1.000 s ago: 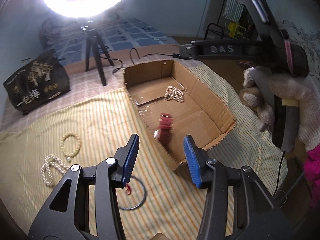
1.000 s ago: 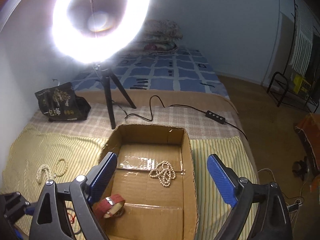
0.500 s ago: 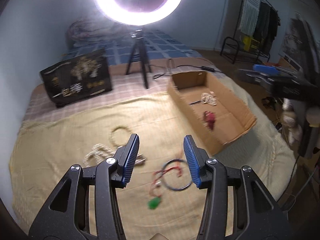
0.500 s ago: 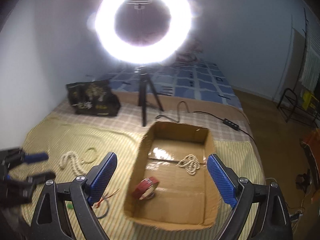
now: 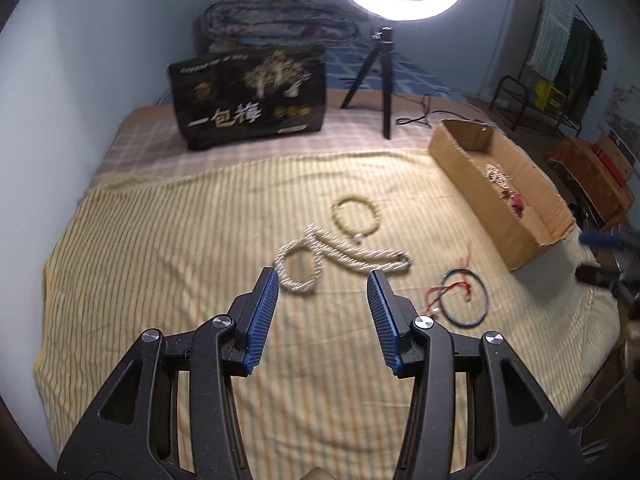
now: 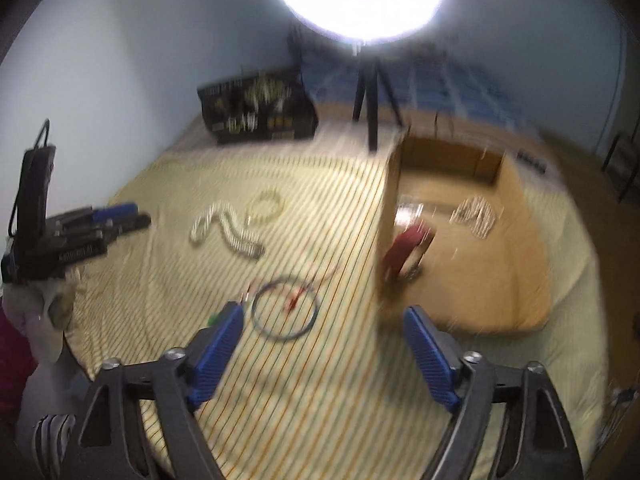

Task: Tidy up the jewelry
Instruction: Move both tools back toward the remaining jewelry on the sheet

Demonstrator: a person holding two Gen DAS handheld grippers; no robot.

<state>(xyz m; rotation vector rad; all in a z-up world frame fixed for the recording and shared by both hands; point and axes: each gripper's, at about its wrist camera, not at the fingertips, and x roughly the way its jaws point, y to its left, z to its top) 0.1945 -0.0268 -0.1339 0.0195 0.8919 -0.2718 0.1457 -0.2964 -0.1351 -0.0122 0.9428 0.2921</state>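
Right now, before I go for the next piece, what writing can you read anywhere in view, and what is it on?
"一包梅": large pale characters on the black bag standing at the back of the bed.
A line of small print along the bag's top edge: too blurred to read.
Gold emblems on the bag: not legible.
Nothing readable on the cardboard box or the jewelry.

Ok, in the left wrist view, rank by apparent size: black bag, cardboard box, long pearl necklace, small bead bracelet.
1-2. Black bag and cardboard box: alike, and the box lies foreshortened, so unranked.
3. Long pearl necklace.
4. Small bead bracelet, smallest, though slightly farther away.
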